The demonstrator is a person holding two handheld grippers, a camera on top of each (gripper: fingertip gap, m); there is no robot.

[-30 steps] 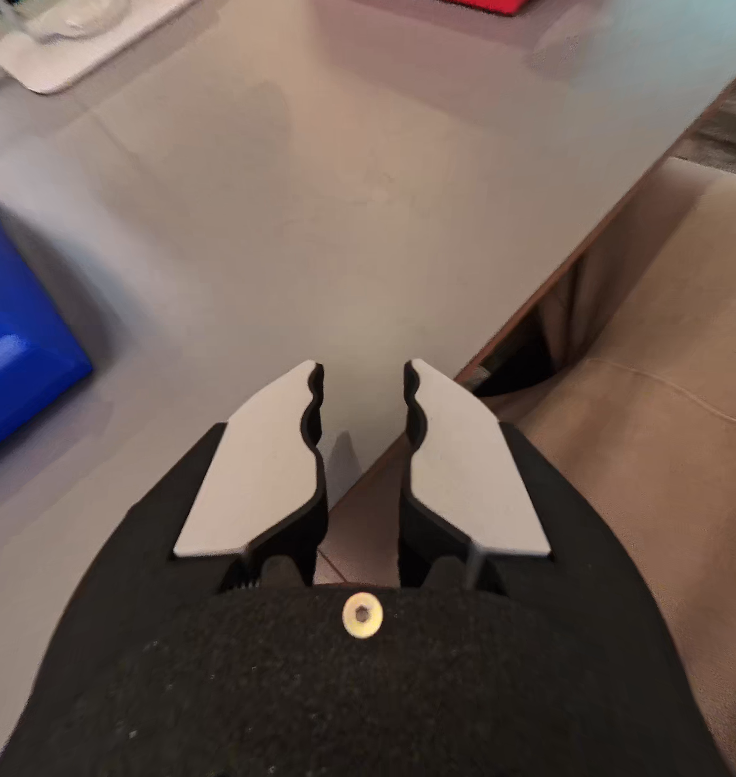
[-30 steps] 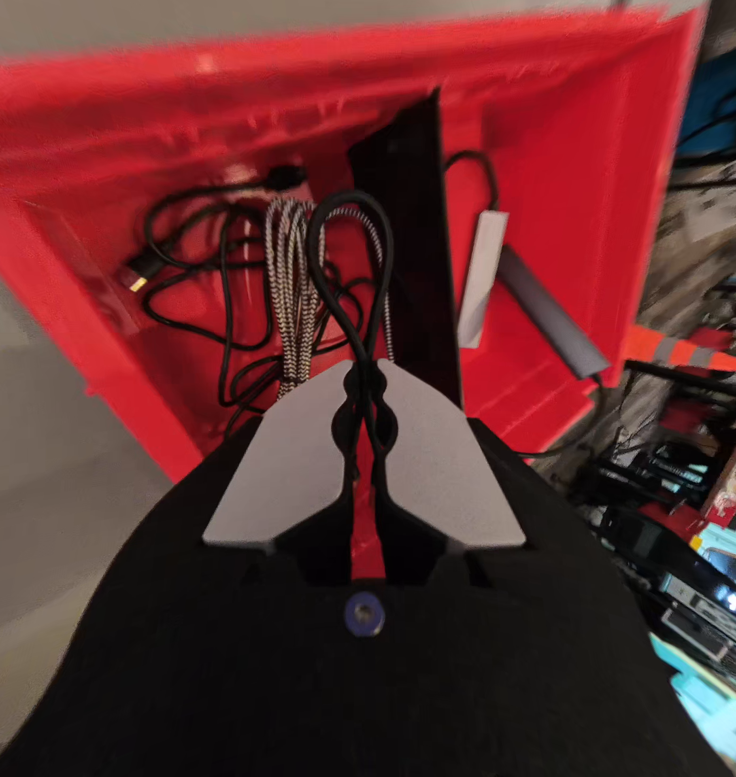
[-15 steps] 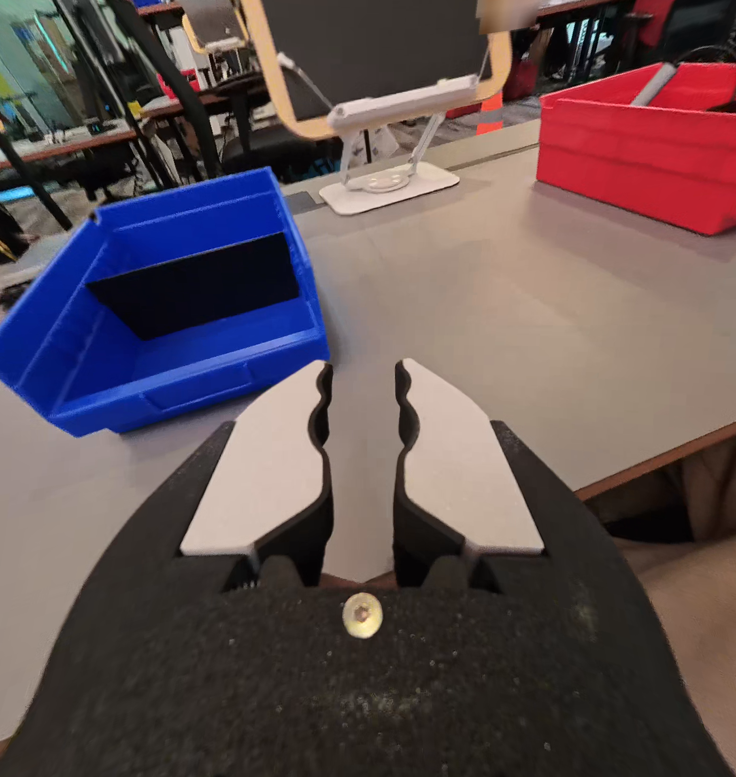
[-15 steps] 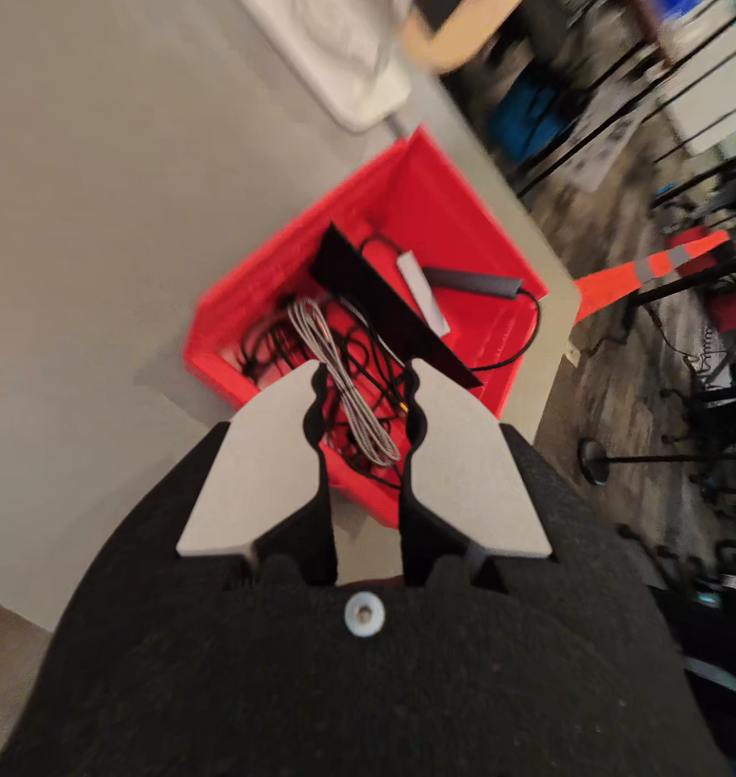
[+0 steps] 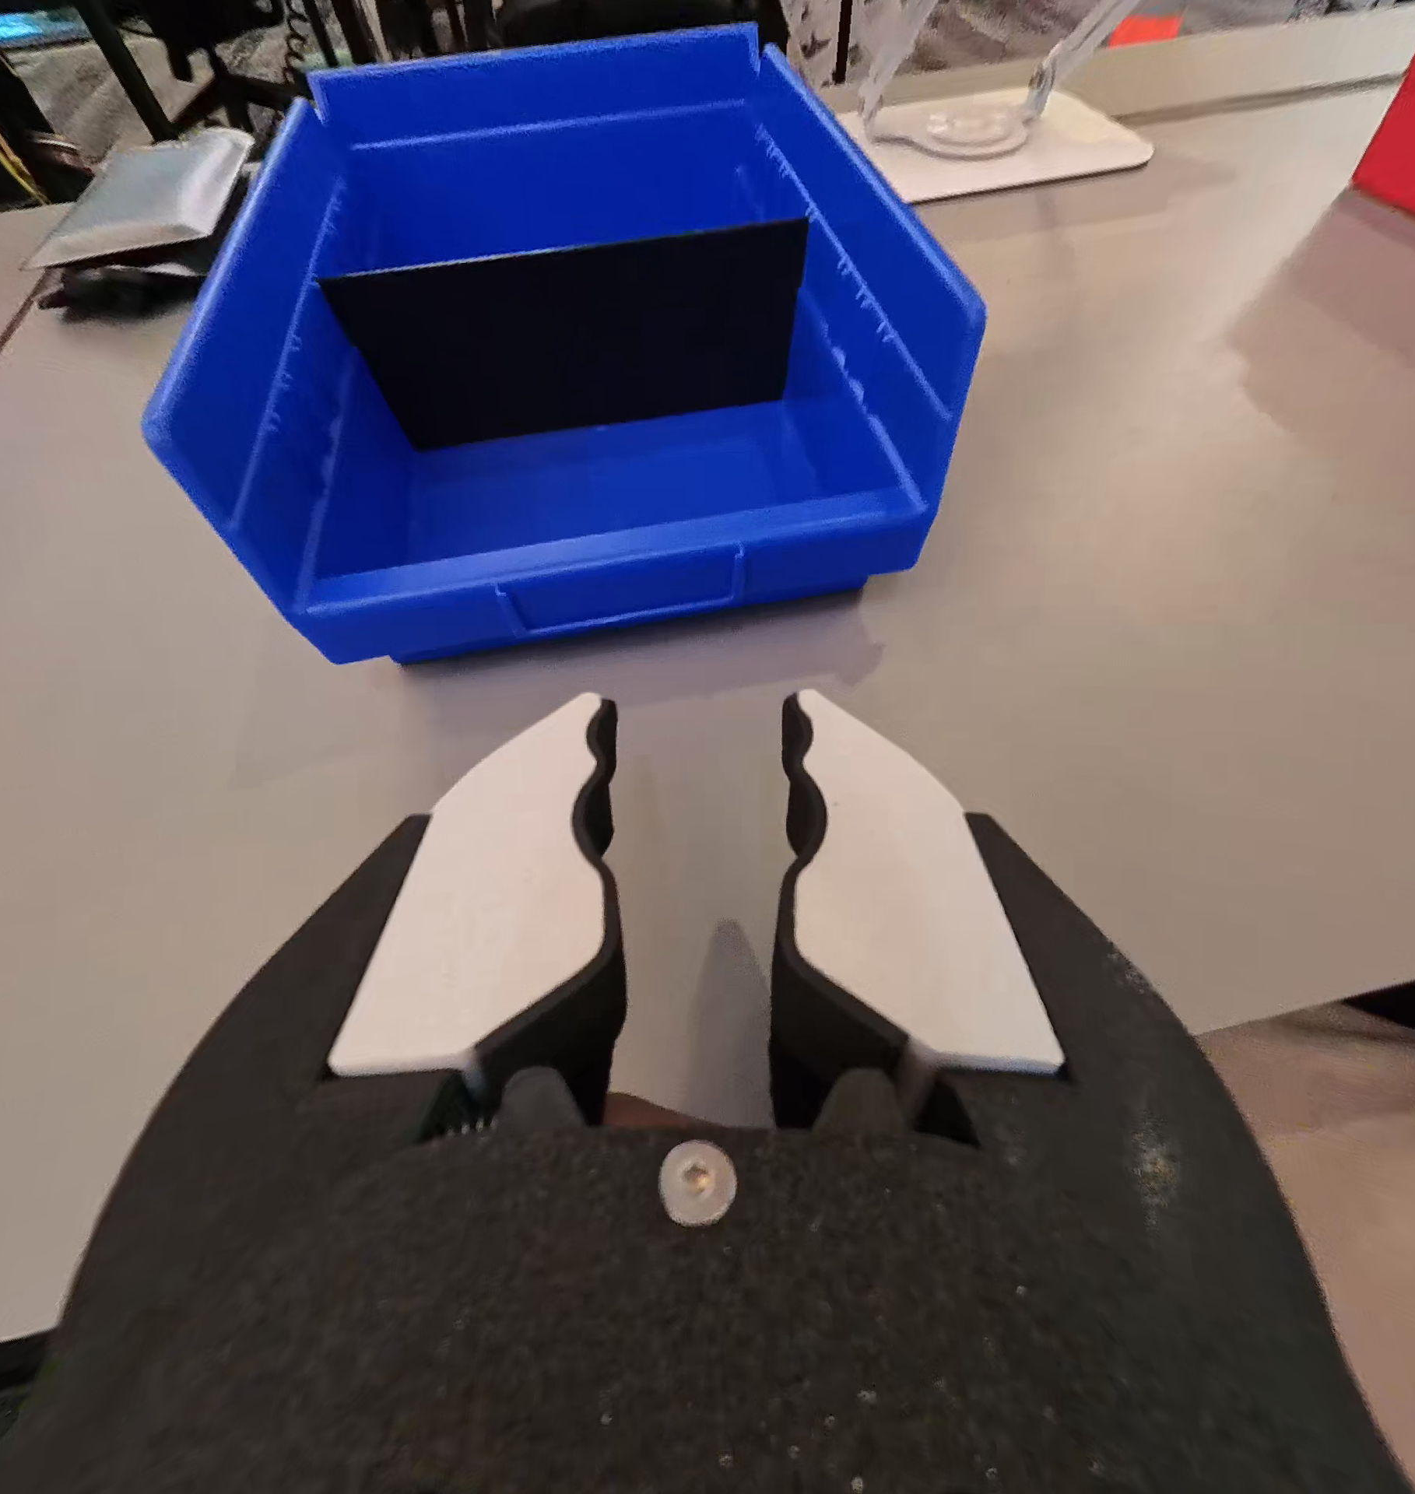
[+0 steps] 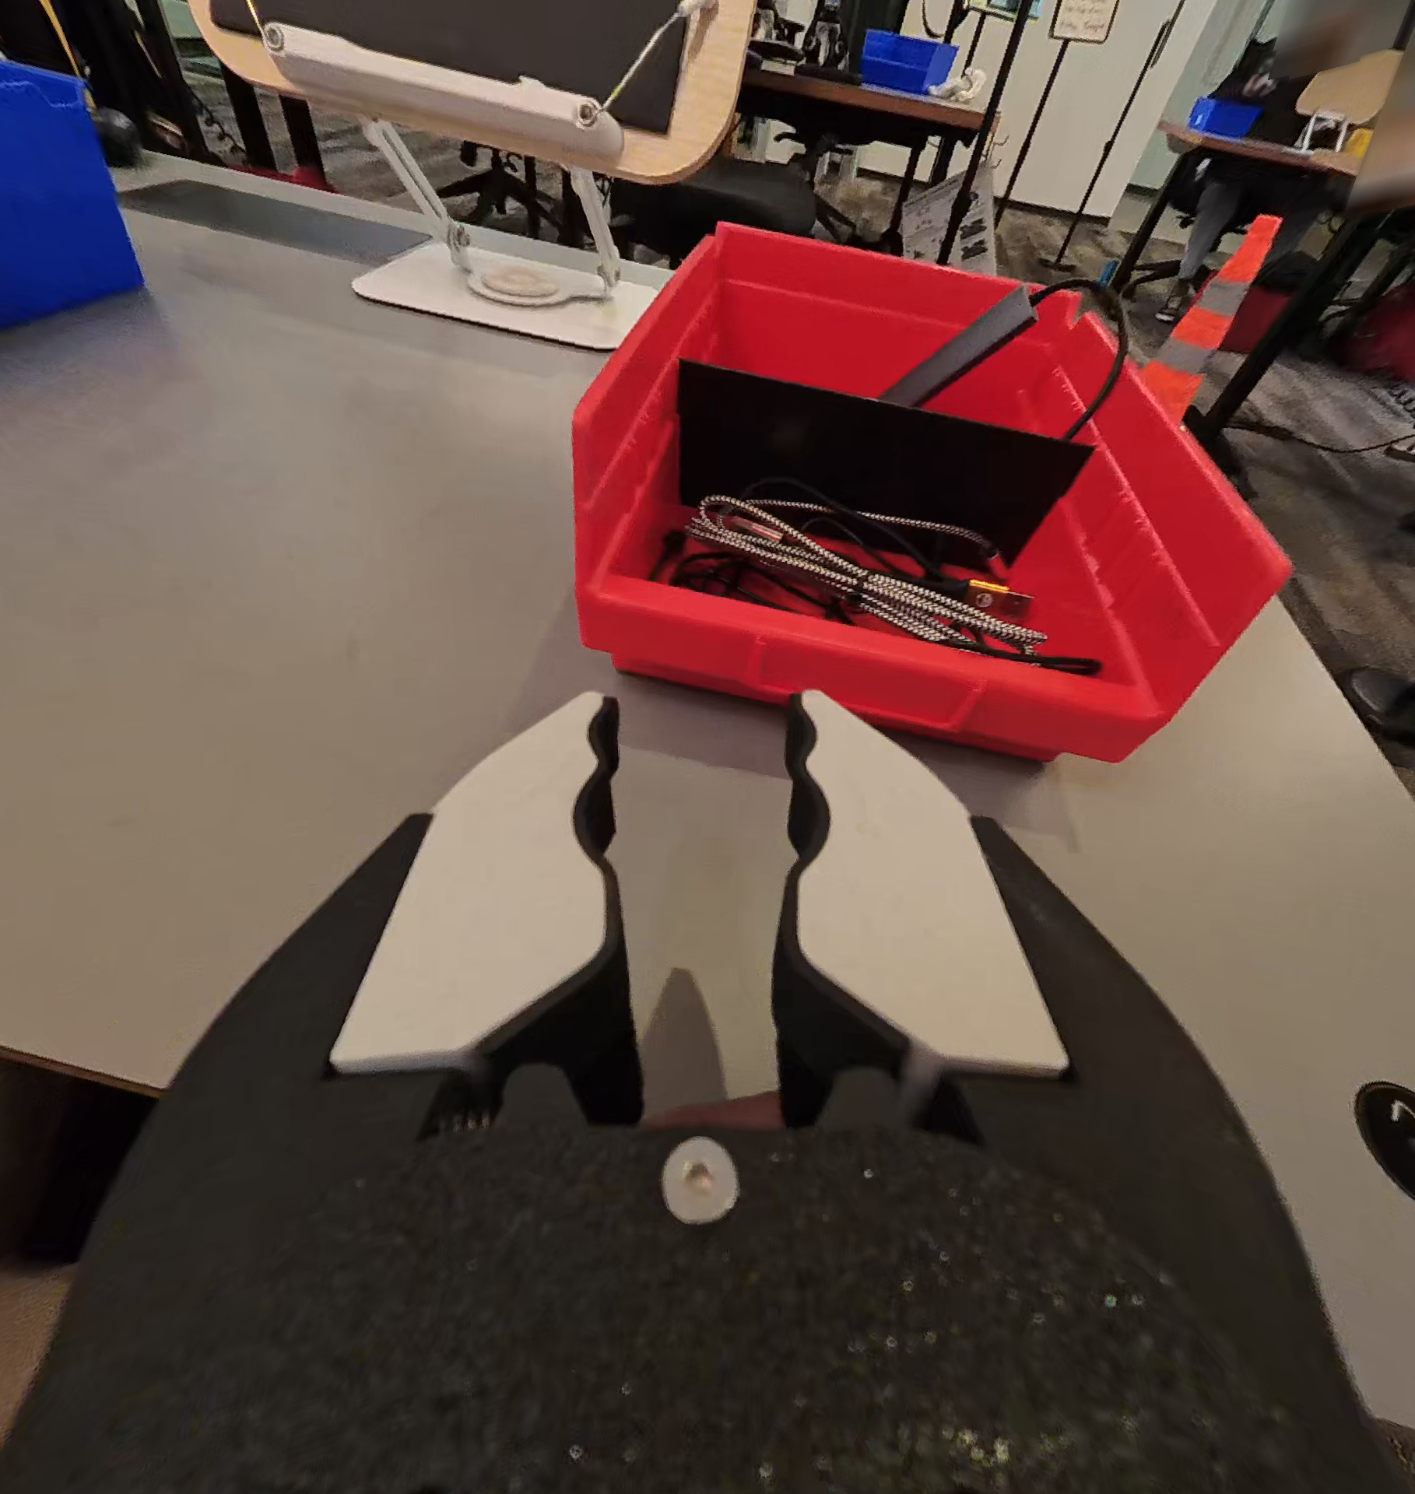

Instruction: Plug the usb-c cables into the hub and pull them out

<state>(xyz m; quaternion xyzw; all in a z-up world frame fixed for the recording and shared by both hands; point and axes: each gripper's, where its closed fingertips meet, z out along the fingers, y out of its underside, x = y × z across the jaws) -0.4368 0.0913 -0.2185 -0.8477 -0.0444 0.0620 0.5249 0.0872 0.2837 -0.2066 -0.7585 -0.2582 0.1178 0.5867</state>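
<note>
Currently both handheld grippers hover over a grey tabletop (image 5: 1173, 566), each with its two fingers spread apart and nothing between them.

From the left wrist view, the left gripper (image 5: 698, 711) sits above the near edge of the tabletop. Its pale fingers (image 5: 494, 889) are parted with a clear gap and touch nothing; only bare table shows between them. Just beyond the fingertips stands a blue bin (image 5: 559, 566), open at the top, with a black divider (image 5: 575, 331) standing upright across its middle. Both compartments that can be seen look bare. Past the bin, toward the far right corner, lies the white base of a stand (image 5: 1028, 154).

From the right wrist view, the right gripper (image 6: 700, 715) also hangs above the near edge, its fingers (image 6: 906, 889) equally parted and gripping nothing. Ahead and to the right, near the right edge of the tabletop, sits a red bin (image 6: 866, 671). A black divider (image 6: 866, 453) splits it. In the near compartment lies a tangle of usb-c cables (image 6: 850, 566), one braided black and white, the others thin and black, with a metal plug end showing. In the far compartment a dark grey hub (image 6: 963, 348) leans against the back wall, its own black lead looping over the rim. To the left, at the far edge, a white stand (image 6: 478, 162) holds up a board.
</note>
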